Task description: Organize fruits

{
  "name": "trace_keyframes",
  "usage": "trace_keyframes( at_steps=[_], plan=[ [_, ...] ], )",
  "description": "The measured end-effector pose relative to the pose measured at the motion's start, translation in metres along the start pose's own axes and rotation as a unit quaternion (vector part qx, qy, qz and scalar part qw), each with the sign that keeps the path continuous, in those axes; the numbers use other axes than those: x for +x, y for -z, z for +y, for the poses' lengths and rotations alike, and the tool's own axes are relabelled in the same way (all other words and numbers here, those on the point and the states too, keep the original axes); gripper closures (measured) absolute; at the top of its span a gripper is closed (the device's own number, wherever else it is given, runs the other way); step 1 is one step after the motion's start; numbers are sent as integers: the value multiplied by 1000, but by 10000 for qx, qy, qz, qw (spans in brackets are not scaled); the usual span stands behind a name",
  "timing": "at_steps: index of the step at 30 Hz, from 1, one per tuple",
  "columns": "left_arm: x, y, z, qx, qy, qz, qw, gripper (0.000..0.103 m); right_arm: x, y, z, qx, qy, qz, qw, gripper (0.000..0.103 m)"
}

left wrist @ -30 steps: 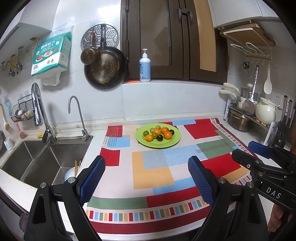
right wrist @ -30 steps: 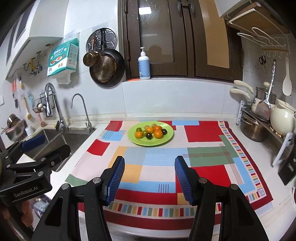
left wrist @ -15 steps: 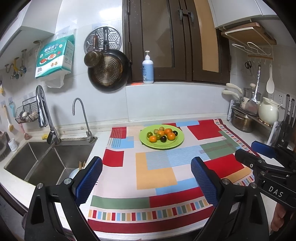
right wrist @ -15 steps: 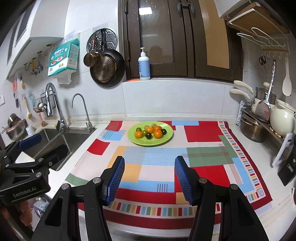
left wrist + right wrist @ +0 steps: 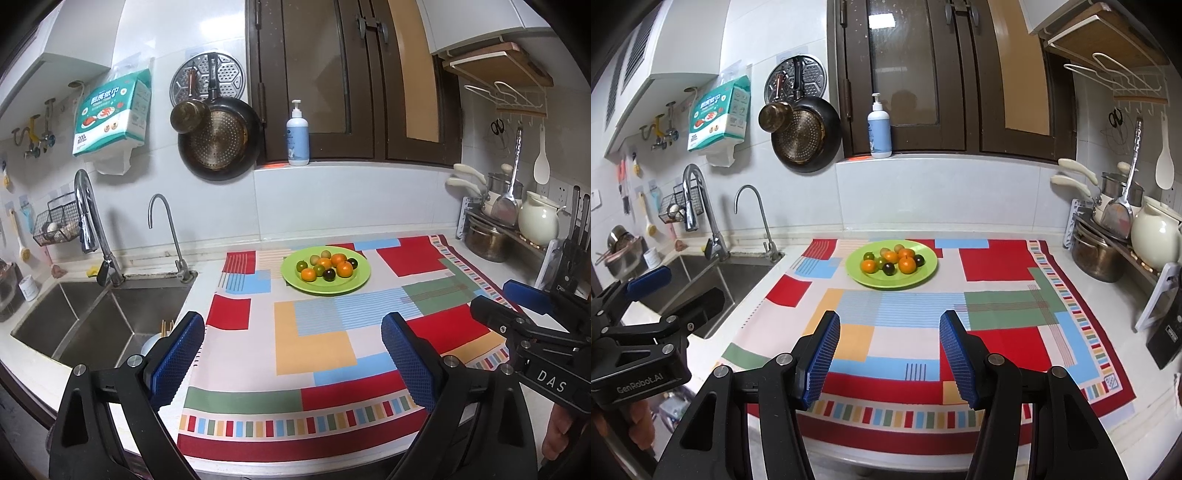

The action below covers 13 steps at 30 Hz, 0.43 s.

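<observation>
Beyond both tongs (image 5: 291, 354) (image 5: 888, 356), fruit plate (image 5: 360, 282), w/ cloth (image 5: 314, 347) between

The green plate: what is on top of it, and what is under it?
On the green plate lie small round fruits: orange, green and dark ones. Under it is a colourful patterned cloth; the part of the cloth below the plate is covered.

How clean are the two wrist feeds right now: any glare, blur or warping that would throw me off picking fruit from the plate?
Left wrist view: sharp, evenly lit; the fruits on the green plate show crisp colours; only fisheye bending at the edges and dark corners. Right wrist view: equally sharp; faint reflections on the window glass, none on the plate.
</observation>
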<state>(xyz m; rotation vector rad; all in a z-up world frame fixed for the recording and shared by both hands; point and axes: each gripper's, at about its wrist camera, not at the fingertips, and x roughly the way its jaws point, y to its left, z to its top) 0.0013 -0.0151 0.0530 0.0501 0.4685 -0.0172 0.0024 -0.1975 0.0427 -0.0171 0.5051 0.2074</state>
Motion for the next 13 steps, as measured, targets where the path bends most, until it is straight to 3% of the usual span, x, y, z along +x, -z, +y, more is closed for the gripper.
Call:
trace_keyframes(
  at_steps=[13],
  plan=[
    [2, 1, 3, -53, 18, 62, 10000, 5, -1, 3, 3, -30, -16, 22, 10000, 46]
  ],
)
